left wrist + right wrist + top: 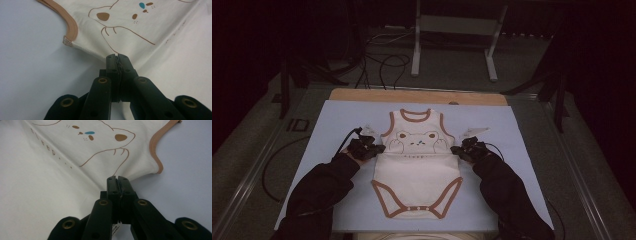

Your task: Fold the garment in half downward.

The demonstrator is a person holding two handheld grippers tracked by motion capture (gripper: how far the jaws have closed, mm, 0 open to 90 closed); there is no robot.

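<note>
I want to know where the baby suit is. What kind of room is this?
Probably a workshop or lab, not a home. The bodysuit lies on a pale blue mat on a work table, each gripper trails a cable, and more cables lie by a metal stand.

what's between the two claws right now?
The cream bodysuit: the left claw and right claw each pinch a side edge, with its bear print spanning the gap, seen in the high view.
</note>
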